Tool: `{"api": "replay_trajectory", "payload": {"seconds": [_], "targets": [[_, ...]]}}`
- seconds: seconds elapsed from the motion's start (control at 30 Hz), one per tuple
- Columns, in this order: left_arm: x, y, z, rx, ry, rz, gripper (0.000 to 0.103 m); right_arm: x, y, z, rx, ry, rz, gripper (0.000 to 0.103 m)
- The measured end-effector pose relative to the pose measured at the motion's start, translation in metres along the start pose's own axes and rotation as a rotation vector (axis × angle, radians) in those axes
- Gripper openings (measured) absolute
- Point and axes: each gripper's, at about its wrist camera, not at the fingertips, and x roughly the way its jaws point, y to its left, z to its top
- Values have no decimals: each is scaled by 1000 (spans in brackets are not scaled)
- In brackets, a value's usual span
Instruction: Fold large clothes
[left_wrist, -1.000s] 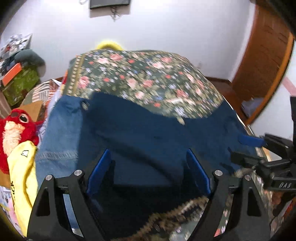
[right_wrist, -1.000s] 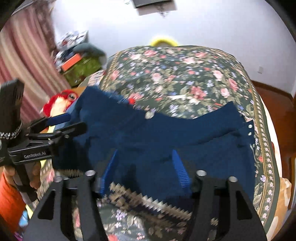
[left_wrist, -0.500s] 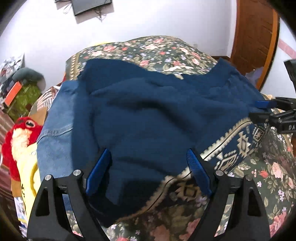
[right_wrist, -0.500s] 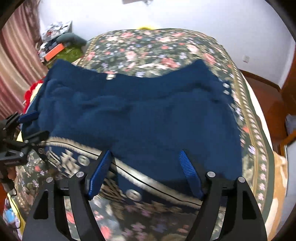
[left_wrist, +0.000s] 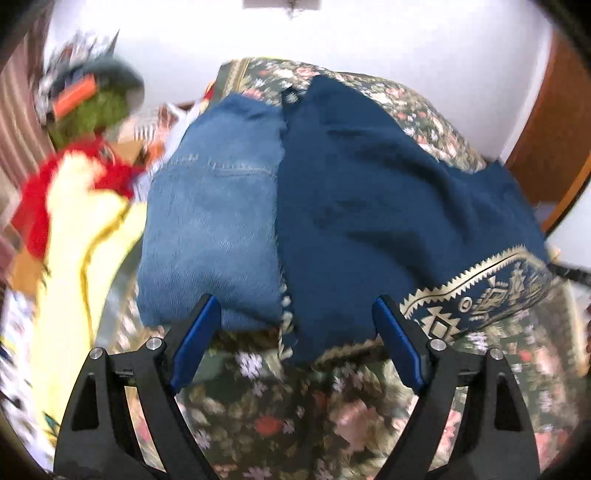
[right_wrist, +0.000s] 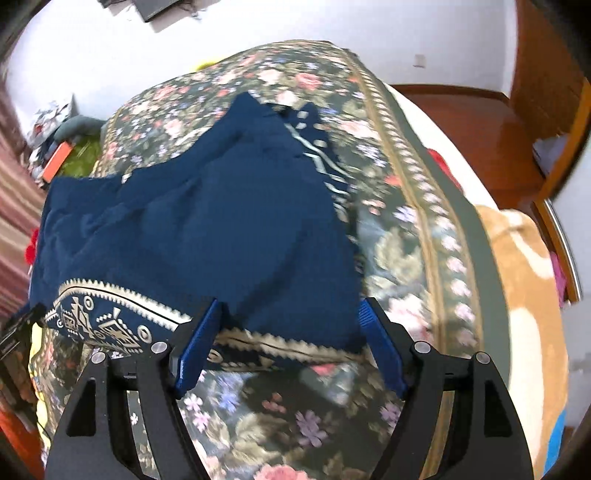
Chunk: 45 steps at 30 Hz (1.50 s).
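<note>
From the left wrist, the left gripper (left_wrist: 291, 332) is hanging open and empty over the near edge of the navy garment (left_wrist: 369, 206), now lying folded beside jeans (left_wrist: 210, 221) on the floral bedspread (left_wrist: 295, 417). From the right wrist, the right gripper (right_wrist: 291, 336), its jaws having just been widening, is gaping empty over the patterned hem (right_wrist: 110, 325); the fold looks laid down.

One navy garment (left_wrist: 369, 192), one denim piece (left_wrist: 210, 229), one yellow cloth (left_wrist: 77, 258), two tools: left (left_wrist: 291, 343), right (right_wrist: 288, 343).
</note>
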Motion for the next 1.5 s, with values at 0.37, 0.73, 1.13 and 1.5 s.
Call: {"api": "replay_trajectory", "payload": {"seconds": [0.37,0.73,1.13,1.5], "targets": [[-6,56,-39,-346,49,-108,85,-26,-6,-13,10,-17,4,74],[33,38,-35,-541,40,-455,80,-23,7,-16,-9,8,23,74],[55,5,-11,-528,32,-423,35,-13,22,-11,-28,24,34,74],[-19,-54,4,-279,-136,-237,6,-13,48,-6,-83,7,71,74]]}}
